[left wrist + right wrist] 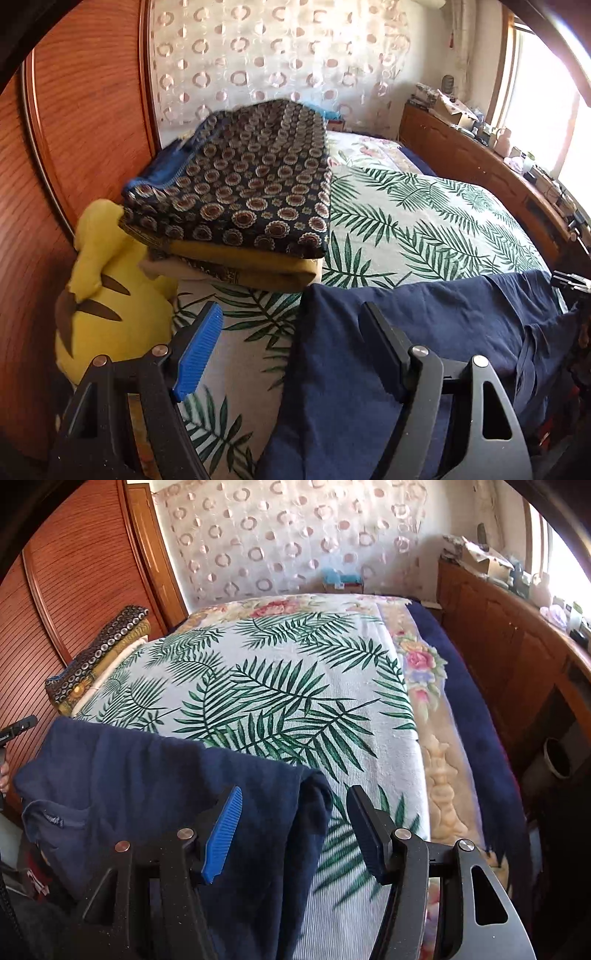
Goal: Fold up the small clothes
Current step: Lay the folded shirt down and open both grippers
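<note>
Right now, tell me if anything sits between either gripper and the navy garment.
Nothing visible does. The navy garment lies on the leaf-print bedspread, its edge already between the open jaws of both the left gripper and the right gripper. The folded stack and yellow plush sit off to the side.

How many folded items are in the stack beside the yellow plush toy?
3 visible: a circle-patterned dark fabric on top, a mustard-yellow one under it, a cream one at the bottom, next to the plush toy. More may be hidden.

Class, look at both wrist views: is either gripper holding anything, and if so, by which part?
Nothing is held. The left gripper and right gripper both stand open over the edges of the navy garment, their fingers not pressing it.
</note>
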`<state>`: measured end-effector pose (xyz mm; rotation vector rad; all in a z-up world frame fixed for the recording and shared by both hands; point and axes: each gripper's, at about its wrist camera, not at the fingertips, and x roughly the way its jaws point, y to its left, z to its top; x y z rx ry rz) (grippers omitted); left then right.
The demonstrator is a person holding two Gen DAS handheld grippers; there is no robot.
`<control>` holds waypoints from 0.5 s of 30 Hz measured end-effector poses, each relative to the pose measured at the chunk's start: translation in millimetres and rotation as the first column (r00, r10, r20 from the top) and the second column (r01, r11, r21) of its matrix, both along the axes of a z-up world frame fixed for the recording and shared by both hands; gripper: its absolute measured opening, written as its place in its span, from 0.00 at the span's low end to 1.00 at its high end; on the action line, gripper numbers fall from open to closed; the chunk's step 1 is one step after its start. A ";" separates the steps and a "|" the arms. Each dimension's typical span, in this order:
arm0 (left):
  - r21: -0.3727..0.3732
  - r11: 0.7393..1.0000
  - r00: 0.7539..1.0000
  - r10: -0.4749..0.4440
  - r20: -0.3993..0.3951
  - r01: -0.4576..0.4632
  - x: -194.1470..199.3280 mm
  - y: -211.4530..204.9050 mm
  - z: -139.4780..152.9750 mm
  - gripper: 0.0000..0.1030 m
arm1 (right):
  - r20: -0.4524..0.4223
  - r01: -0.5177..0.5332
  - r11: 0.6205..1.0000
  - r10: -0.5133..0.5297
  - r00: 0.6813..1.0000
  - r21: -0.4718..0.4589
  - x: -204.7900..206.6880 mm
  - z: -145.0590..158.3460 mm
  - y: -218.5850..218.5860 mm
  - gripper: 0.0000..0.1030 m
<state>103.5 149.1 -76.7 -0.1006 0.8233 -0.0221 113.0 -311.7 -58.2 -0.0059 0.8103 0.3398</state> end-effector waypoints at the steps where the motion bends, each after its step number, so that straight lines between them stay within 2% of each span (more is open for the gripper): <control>1: -0.007 1.000 1.000 0.002 -0.013 -0.002 3.8 1.2 -3.8 0.75 | -0.003 -0.004 1.000 0.004 1.000 -0.003 3.5 -0.5 3.1 0.59; 8: 0.007 1.000 0.998 -0.002 -0.069 0.003 15.9 -3.2 -25.1 0.75 | -0.030 -0.030 0.997 0.028 0.999 -0.064 12.9 -8.6 14.5 0.59; 15: 0.019 1.000 0.996 -0.008 -0.090 0.010 17.2 -8.4 -37.5 0.75 | -0.013 -0.037 0.991 0.035 0.999 -0.132 11.9 -12.2 24.2 0.59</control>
